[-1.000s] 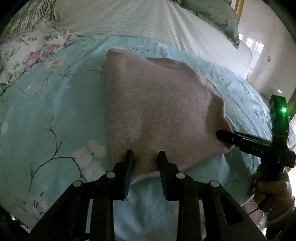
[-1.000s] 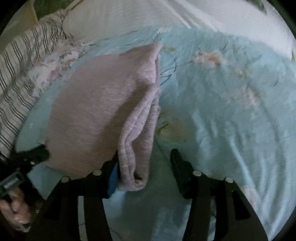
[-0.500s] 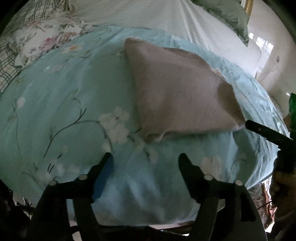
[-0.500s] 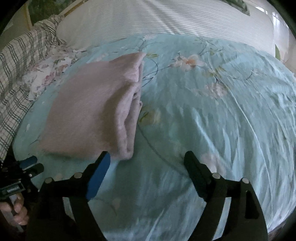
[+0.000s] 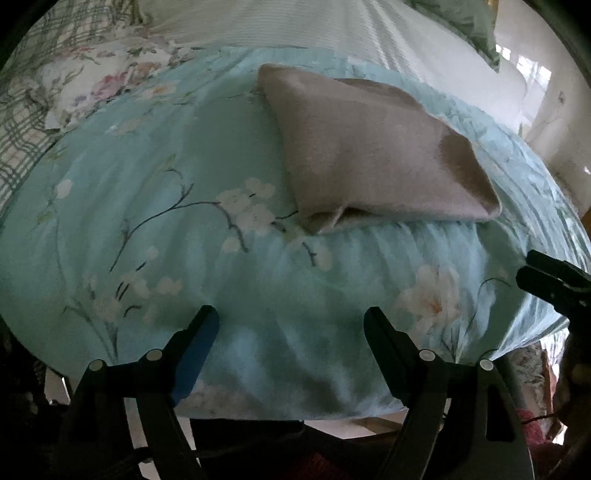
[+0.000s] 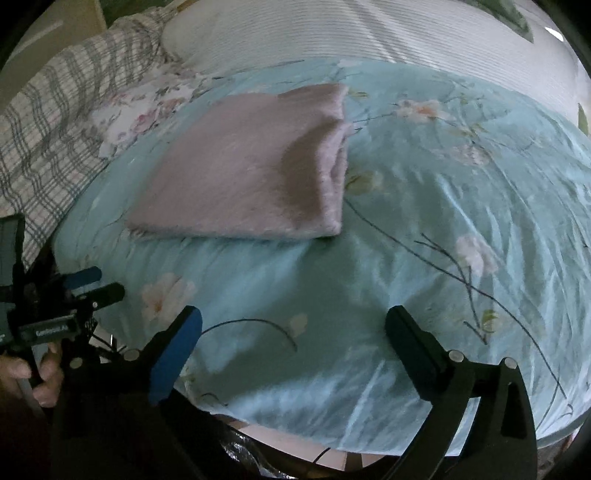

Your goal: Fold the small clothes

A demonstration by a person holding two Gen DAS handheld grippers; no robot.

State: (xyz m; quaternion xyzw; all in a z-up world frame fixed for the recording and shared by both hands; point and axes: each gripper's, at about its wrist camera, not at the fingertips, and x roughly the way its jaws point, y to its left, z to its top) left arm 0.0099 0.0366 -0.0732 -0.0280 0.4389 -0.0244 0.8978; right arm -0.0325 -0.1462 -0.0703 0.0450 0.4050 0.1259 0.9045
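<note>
A folded pink-grey fleecy garment (image 5: 373, 155) lies flat on the light blue flowered bedspread (image 5: 155, 206); it also shows in the right wrist view (image 6: 251, 166). My left gripper (image 5: 291, 321) is open and empty, held back near the bed's front edge, well short of the garment. My right gripper (image 6: 293, 321) is open and empty, also back from the garment. The right gripper shows at the right edge of the left wrist view (image 5: 554, 284). The left gripper shows at the left edge of the right wrist view (image 6: 88, 284).
A white striped quilt (image 6: 351, 33) lies beyond the bedspread. A flowered pillow (image 5: 99, 77) and a checked cloth (image 6: 48, 122) lie at the far left. The bed's front edge (image 6: 332, 439) drops off just below the grippers.
Both grippers let go of the folded garment, opened wide and pulled back toward the bed's front edge. The garment now lies free on the bedspread.
</note>
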